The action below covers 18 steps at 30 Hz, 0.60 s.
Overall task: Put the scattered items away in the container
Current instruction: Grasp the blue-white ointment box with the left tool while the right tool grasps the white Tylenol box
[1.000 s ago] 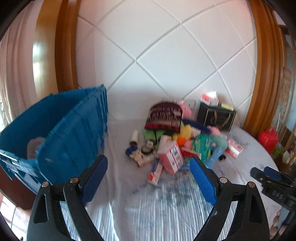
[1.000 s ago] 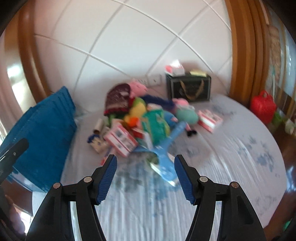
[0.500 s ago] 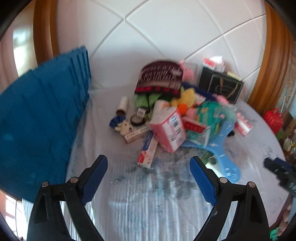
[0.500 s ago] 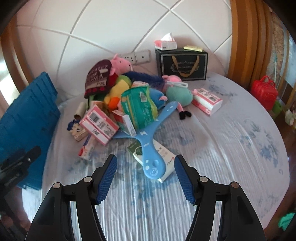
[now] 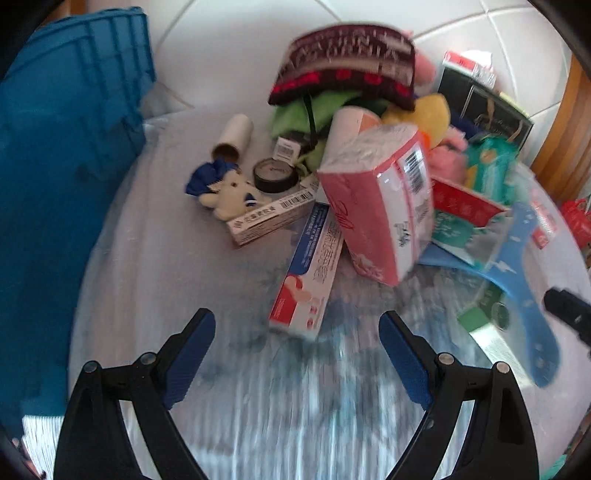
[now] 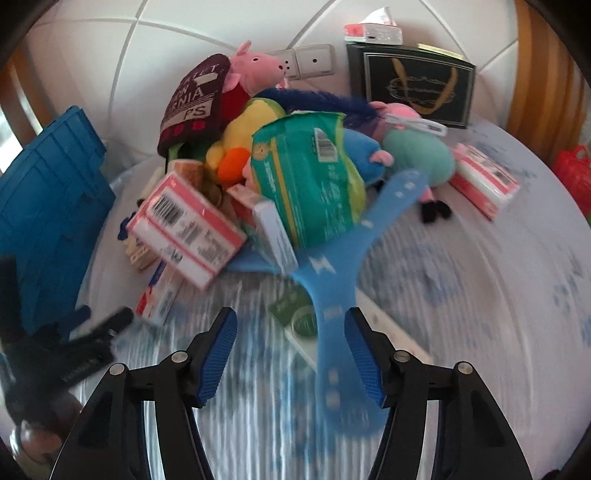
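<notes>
Motion blur is smearing the bedsheet (image 6: pixel 461 295) across the lower half of both views. The blue crate (image 5: pixel 55 184) is running off the left edge, its inside hidden. The green-white box (image 6: pixel 299 317) is lying partly under the blue paddle (image 6: pixel 332 295), its print unreadable.

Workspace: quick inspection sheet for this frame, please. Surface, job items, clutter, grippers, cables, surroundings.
Surface: pale patterned sheet, motion-blurred up close.
Job's things: blue crate at left; pile holds a pink tissue pack, toothpaste box, blue boomerang, green wipes pack, small bear, tape roll, plush pig.
Clutter: black gift bag at the back, tissue box on top.
Grippers: left gripper open, empty; right gripper open, boomerang's near arm between its fingers, not clamped.
Cables: nothing seen.
Surroundings: white quilted wall, wall sockets, wooden frame.
</notes>
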Motion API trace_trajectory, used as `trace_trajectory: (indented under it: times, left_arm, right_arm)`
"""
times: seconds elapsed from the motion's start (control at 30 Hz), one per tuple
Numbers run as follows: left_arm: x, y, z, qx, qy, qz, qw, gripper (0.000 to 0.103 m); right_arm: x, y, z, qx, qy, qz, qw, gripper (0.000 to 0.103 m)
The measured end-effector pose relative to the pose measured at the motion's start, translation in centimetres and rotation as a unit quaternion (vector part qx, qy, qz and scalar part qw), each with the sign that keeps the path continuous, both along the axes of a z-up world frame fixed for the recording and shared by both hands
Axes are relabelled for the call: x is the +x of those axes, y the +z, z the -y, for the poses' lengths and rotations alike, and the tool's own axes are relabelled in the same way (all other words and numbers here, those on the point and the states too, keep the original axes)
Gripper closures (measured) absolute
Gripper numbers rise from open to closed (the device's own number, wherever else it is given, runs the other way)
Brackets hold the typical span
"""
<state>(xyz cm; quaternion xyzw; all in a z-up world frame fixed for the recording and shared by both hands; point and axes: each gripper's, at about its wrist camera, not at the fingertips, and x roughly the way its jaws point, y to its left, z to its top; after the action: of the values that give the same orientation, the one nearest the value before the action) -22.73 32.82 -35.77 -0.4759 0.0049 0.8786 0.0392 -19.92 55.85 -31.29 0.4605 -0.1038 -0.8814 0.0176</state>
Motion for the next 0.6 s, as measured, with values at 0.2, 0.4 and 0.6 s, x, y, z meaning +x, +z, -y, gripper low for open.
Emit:
trace_trajectory:
  times: [0.2, 0.4, 0.6]
  left_arm:
    - [-4.0, -3.9, -1.3, -0.02, -0.006, 0.001, 0.9998, 0.012]
    - [-5.5, -5.9, -1.4, -0.021, -0.009, 0.003, 0.9997, 0.016]
    - [-5.4, -5.9, -1.3, 0.001, -0.017, -0.022, 0.9996, 0.053]
  right_arm:
    - [-4.3, -1.9, 0.8, 0.001, 0.021, -0.03, 0.999, 0.042]
    - [-6.7, -3.2, 1.3, -0.013, 0.027, -0.039, 0.999, 0.042]
    - [-8.1, -5.3, 1.8, -0.027, 0.028, -0.023, 0.999, 0.073]
